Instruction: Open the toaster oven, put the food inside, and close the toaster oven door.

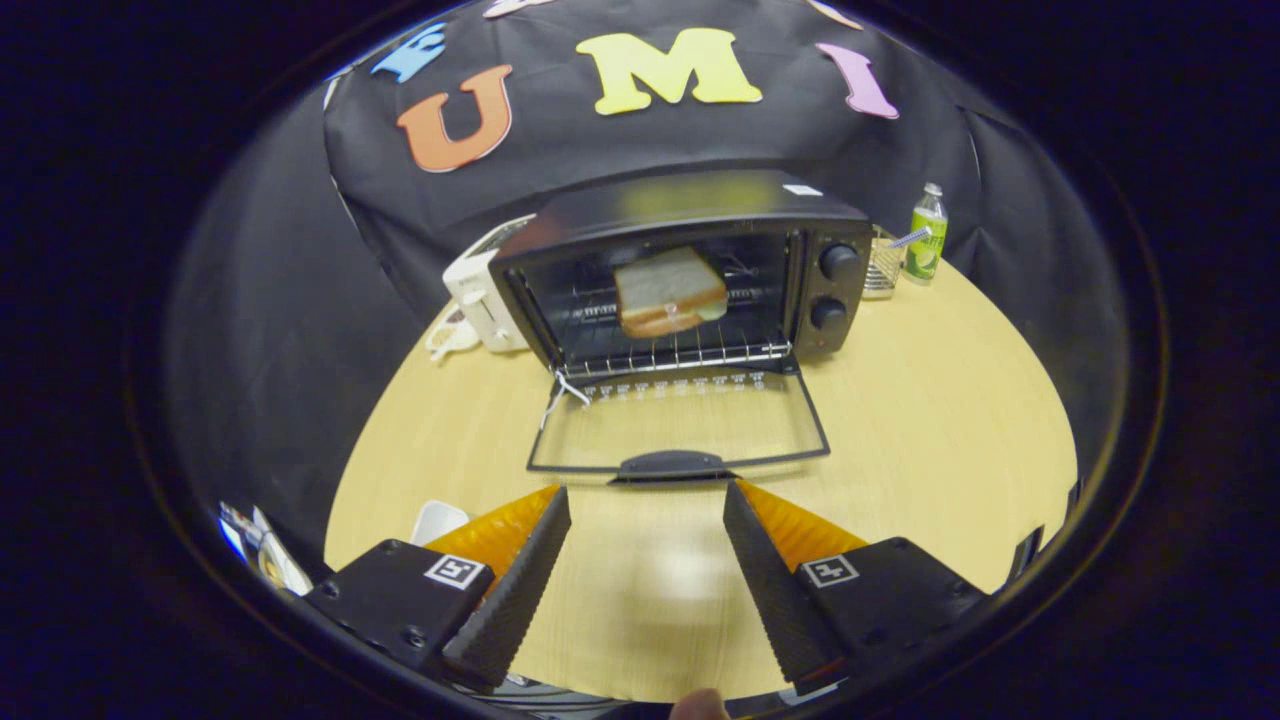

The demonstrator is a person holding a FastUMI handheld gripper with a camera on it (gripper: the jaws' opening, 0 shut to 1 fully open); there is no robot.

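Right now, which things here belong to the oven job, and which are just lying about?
Job:
toaster oven
its door, folded down open
sandwich on the rack inside
gripper, fingers open, just short of the door handle

Lying about:
white toaster beside the oven
green bottle
wire holder
white dish by the fingers

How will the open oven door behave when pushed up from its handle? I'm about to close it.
The door lies flat, hinged at the toaster oven, so it should swing stiffly upward. Its glass pane looks fragile; push the handle. The open gripper sits just short of it. The oven might slide back.
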